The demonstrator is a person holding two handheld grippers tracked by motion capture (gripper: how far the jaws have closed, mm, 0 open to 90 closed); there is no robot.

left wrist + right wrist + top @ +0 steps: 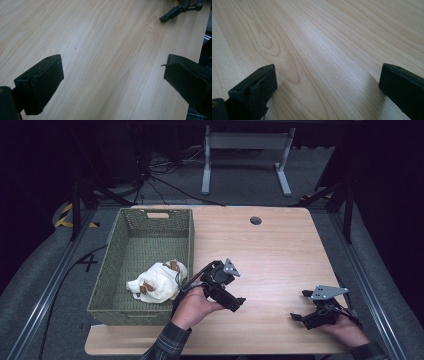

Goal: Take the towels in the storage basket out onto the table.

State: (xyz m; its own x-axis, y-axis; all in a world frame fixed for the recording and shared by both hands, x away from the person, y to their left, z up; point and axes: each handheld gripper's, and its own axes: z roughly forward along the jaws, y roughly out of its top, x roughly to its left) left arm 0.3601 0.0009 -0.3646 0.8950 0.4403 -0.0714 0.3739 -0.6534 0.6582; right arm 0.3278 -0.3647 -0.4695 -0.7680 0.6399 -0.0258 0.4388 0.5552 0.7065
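My left gripper (234,289) (113,68) hovers low over the middle of the wooden table (272,252), just right of the basket, pointing right. Its jaws stand wide open with only bare wood between them. Near the front right corner my right gripper (299,305) (326,72) is also held low, open and empty, its jaws pointing left. In the left gripper view, one jaw of the right gripper (172,12) pokes in at the top right. A green woven basket (191,237) on the table's left side holds a crumpled white bundle with brown patches (157,281).
A round cable hole (255,220) lies near the table's far edge. Beyond the table stands a grey desk frame (245,142) on the floor, with cables (160,180) trailing near it. Metal rails (50,285) run along both sides of the table.
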